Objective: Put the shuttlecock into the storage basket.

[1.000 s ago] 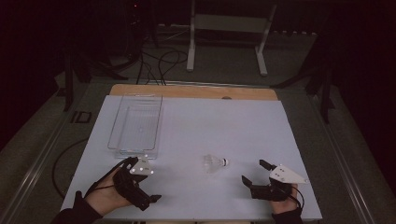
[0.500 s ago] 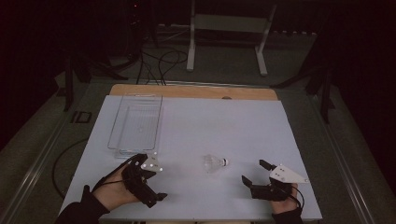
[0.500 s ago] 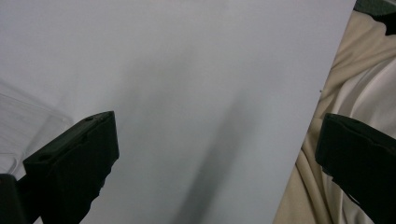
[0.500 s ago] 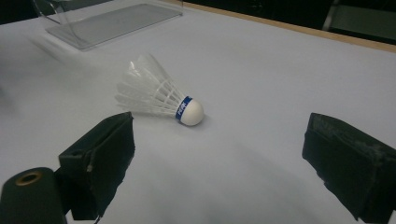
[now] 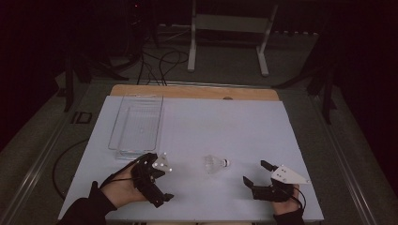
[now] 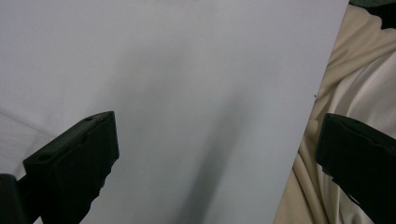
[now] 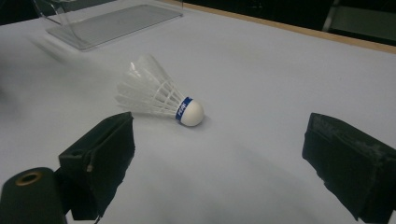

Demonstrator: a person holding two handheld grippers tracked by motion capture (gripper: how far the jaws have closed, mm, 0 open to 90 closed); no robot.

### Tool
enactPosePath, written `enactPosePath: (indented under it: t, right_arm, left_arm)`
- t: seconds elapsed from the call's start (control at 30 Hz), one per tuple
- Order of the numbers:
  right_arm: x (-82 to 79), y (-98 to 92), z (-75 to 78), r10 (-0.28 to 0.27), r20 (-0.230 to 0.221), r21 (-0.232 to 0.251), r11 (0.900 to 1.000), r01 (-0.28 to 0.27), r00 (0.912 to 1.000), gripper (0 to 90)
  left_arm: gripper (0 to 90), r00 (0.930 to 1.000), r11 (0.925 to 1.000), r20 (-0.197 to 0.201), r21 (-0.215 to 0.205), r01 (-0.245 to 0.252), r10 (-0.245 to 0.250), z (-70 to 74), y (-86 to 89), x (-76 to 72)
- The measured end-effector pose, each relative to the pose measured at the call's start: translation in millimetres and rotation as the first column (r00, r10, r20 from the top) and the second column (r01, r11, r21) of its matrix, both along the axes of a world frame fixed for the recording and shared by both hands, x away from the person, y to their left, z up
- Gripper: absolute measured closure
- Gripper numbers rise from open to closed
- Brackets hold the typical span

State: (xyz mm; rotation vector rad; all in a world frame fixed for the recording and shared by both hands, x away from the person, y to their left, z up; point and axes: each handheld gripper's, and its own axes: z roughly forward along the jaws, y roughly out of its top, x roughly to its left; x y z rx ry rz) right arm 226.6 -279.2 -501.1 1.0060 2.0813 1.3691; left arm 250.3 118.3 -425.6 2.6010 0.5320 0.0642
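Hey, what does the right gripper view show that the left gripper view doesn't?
The right gripper view alone shows the shuttlecock lying on its side, white cork toward the camera with a blue band behind it, and the clear plastic tray farther back. The left gripper view alone shows cream-coloured cloth beyond the sheet's edge. Both share the white table sheet and a pair of black jaws standing wide apart: the right gripper and the left gripper are open and hold nothing.
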Motion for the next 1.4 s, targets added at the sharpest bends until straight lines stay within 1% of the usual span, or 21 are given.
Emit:
enactPosePath:
  t: [0.1,0.13,0.2,0.3,0.37,0.4,0.5,0.53,0.57,0.67,0.7,0.73,0.8,0.83,0.93,0.97,1.03,1.13,1.4]
  right_arm:
    - [0.0,0.4,0.0,-0.001,0.001,-0.002,1.0,0.001,1.0,9.2]
    - [0.0,0.4,0.0,-0.001,0.001,-0.002,1.0,0.001,1.0,9.2]
    - [-0.4,0.5,0.5,-0.001,0.004,-0.006,1.0,0.001,1.0,9.2]
    - [-0.5,0.5,0.5,-0.001,0.006,-0.006,1.0,0.001,1.0,9.2]
    - [-0.2,0.7,0.2,-0.001,0.004,-0.007,1.0,0.001,1.0,9.2]
    - [-0.2,1.0,0.0,0.001,0.003,-0.009,1.0,-0.001,1.0,9.2]
    - [-0.2,1.1,0.2,0.002,0.005,-0.007,1.0,-0.002,1.0,9.2]
    - [-0.2,1.1,0.2,0.002,0.005,-0.007,1.0,-0.002,1.0,9.2]
    - [-0.2,1.1,0.2,0.002,0.005,-0.007,1.0,-0.002,1.0,9.2]
    - [-0.2,1.3,0.1,0.002,0.004,-0.01,1.0,-0.002,1.0,9.2]
    - [0.0,1.2,0.0,0.004,0.003,-0.01,1.0,-0.004,1.0,9.2]
    - [0.0,1.2,0.0,0.004,0.003,-0.01,1.0,-0.004,1.0,9.2]
    - [0.0,1.3,0.0,0.004,0.004,-0.012,1.0,-0.004,1.0,9.2]
    - [-0.1,1.4,-0.1,0.004,0.003,-0.012,1.0,-0.004,1.0,9.2]
    - [0.0,1.3,-0.1,0.006,0.003,-0.012,1.0,-0.006,1.0,9.2]
    - [-0.1,1.3,0.0,0.006,0.002,-0.012,1.0,-0.006,1.0,9.2]
    - [-0.1,1.1,0.2,0.005,0.003,-0.01,1.0,-0.005,1.0,9.2]
    - [-0.2,1.0,0.4,0.004,0.002,-0.008,1.0,-0.004,1.0,9.2]
    - [-0.3,0.9,0.6,0.005,0.0,-0.007,1.0,-0.005,1.0,9.2]
  left_arm:
    - [0.2,1.0,1.0,-0.003,0.0,-0.001,0.001,0.2,-4.2,1.3]
    - [0.2,1.0,1.0,-0.001,0.007,0.004,-0.004,0.1,-5.4,1.9]
    - [0.3,0.9999,0.9999,-0.009,0.005,0.01,-0.009,-0.1,-9.3,3.0]
    - [0.3,0.9993,0.9995,-0.023,0.014,0.029,-0.029,-1.0,-14.7,3.7]
    - [0.2,0.9988,0.9988,-0.024,0.026,0.042,-0.041,-2.0,-18.5,4.0]
    - [0.2,0.9984,0.9987,-0.032,0.022,0.047,-0.046,-2.4,-20.7,4.8]
    - [0.3,0.9986,0.9985,-0.028,0.029,0.046,-0.045,-3.1,-23.3,5.6]
    - [0.3,0.9982,0.9986,-0.037,0.025,0.047,-0.046,-3.5,-25.2,6.7]
    - [0.2,0.9982,0.9986,-0.037,0.025,0.047,-0.046,-3.5,-25.2,6.7]
    - [0.3,0.9964,0.9971,-0.054,0.036,0.067,-0.065,-6.9,-35.2,7.3]
    - [0.2,0.9954,0.9955,-0.054,0.048,0.082,-0.079,-8.6,-40.0,7.3]
    - [0.2,0.9954,0.9955,-0.054,0.048,0.082,-0.079,-8.6,-40.0,7.3]
    - [0.2,0.9948,0.9948,-0.054,0.049,0.089,-0.086,-9.4,-45.2,7.3]
    - [0.2,0.9944,0.9948,-0.055,0.043,0.093,-0.09,-9.5,-48.7,7.9]
    - [0.3,0.9941,0.9946,-0.056,0.043,0.095,-0.093,-9.8,-51.3,9.0]
    - [0.3,0.9944,0.9948,-0.055,0.043,0.092,-0.09,-9.7,-52.8,9.9]
    - [0.3,0.9933,0.9939,-0.061,0.045,0.1,-0.098,-10.0,-58.2,12.6]
    - [0.5,0.9922,0.9928,-0.063,0.047,0.11,-0.107,-9.8,-61.8,14.4]
    - [0.9,0.9887,0.9911,-0.087,0.044,0.126,-0.122,-12.7,-76.7,24.4]
